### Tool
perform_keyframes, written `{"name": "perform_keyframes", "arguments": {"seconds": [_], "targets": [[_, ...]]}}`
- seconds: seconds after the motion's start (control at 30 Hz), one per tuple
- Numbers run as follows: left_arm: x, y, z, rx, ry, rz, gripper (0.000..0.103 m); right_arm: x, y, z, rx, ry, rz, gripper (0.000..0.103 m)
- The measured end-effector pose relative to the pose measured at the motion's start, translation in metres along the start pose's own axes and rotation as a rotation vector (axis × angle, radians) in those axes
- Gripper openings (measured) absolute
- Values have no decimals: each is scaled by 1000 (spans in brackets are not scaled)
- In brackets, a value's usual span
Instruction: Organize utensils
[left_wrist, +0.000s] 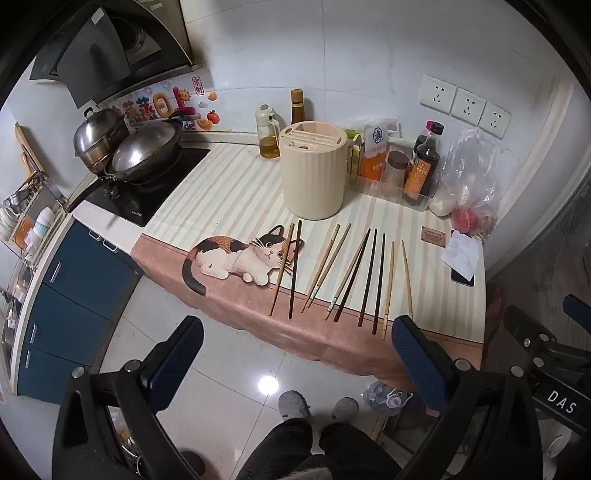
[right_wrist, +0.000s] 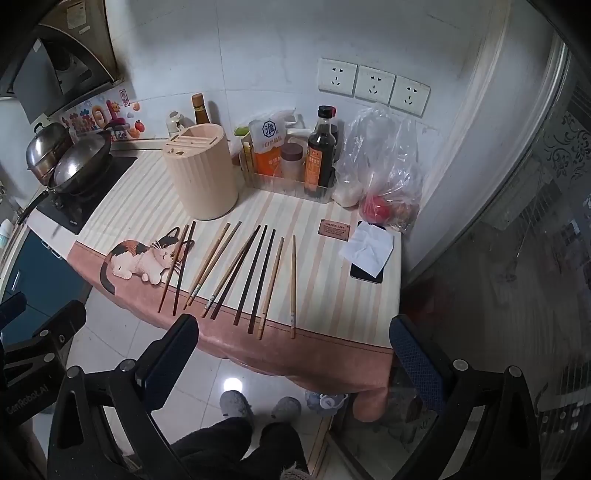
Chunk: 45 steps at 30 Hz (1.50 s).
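The holder (left_wrist: 313, 173) hides the oil bottle's (left_wrist: 268, 142) base from you, and your phone (right_wrist: 366, 272) lies half under paper (right_wrist: 367, 247).

We see a tabletop (right_wrist: 332, 295) under a cream-and-pink striped cloth with a calico cat print (right_wrist: 144, 258). Ten wooden chopsticks, light and dark (right_wrist: 255, 273), lie fanned in a row near its front edge, just before an upright cream ribbed cylindrical holder (right_wrist: 203, 173). On the right we find a dark smartphone (right_wrist: 364, 275) under crumpled white paper (right_wrist: 367, 247), with a clear plastic bag (right_wrist: 384, 166) and a clear tray of condiment bottles (right_wrist: 295, 184) behind.
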<state>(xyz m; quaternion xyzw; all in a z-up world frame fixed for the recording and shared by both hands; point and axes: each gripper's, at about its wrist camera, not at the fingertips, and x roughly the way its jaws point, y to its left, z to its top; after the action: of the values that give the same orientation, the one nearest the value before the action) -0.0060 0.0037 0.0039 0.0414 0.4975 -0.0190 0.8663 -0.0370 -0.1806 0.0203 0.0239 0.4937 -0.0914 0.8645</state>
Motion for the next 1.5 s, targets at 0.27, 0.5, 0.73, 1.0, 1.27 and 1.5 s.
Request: {"name": "perform_keyframes", "arguments": {"seconds": [0.27, 0.5, 0.73, 1.0, 1.27, 1.5], "targets": [[-2, 2, 2, -4, -2, -1, 103, 0, -2, -2, 0, -7, 1, 103], [-4, 2, 10, 0, -5, 3, 103, -2, 3, 4, -6, -13, 5, 103], [-7, 2, 11, 1, -10, 3, 103, -3, 4, 3, -6, -16, 4, 103], [-7, 2, 10, 0, -11, 3, 103, -4, 5, 3, -4, -16, 4, 103], [-8, 2, 11, 1, -12, 3, 103, -4, 4, 2, -3, -17, 6, 103], [-8, 2, 11, -1, -13, 3, 103, -4, 6, 2, -5, -19, 7, 103]]}}
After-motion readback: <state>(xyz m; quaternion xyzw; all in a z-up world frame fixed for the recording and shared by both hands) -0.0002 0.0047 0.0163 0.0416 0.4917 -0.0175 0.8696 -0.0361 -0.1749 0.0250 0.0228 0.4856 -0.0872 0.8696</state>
